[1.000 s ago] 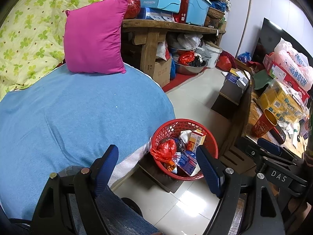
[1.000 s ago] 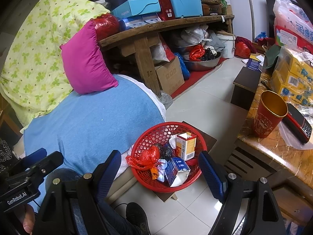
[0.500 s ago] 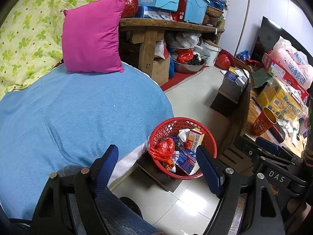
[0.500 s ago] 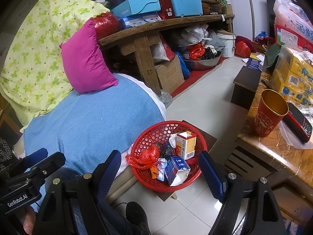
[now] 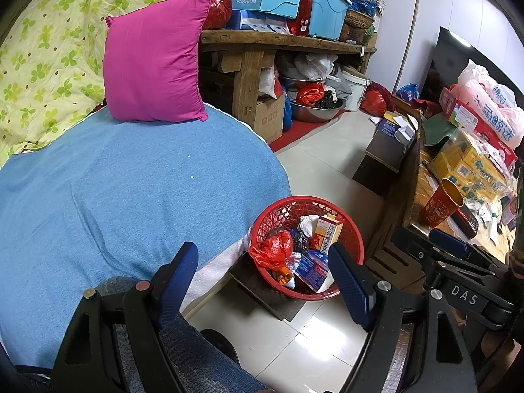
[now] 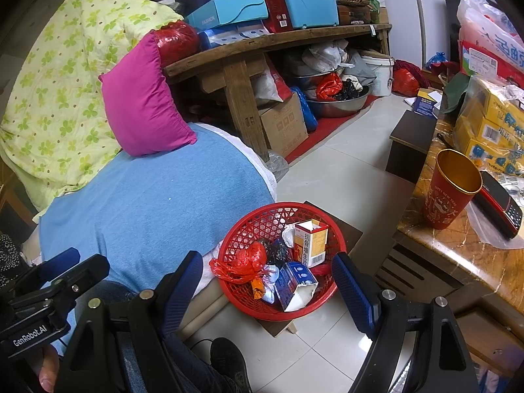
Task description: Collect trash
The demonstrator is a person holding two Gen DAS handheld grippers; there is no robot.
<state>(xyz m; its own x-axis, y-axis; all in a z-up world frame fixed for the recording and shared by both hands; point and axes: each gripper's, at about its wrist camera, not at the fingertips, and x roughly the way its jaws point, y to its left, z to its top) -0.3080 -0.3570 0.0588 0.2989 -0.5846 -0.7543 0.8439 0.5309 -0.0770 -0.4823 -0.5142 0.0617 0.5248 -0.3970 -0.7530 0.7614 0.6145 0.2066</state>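
Note:
A red mesh basket [image 5: 352,229] [image 6: 252,226] sits on a dark low stool on the floor, beside the bed. It holds a red plastic bag [image 5: 273,249] [image 6: 247,260], a yellow medicine box [image 5: 327,232] [image 6: 309,244], a blue and white carton [image 5: 311,270] [image 6: 293,283] and crumpled white paper. My left gripper [image 5: 263,278] is open and empty, held above and short of the basket. My right gripper [image 6: 267,286] is open and empty, with the basket showing between its fingers.
A blue blanket [image 5: 131,190] covers the bed at left, with a magenta pillow [image 5: 154,72]. A table at right carries a red cup [image 6: 452,190], a red phone [image 6: 499,204] and yellow boxes [image 5: 471,163]. A cluttered wooden bench [image 6: 278,42] stands behind. My shoe [image 6: 229,357] is on the floor.
Both views have drifted very slightly; the basket sits a little lower left in the left wrist view. Both grippers stay open and empty.

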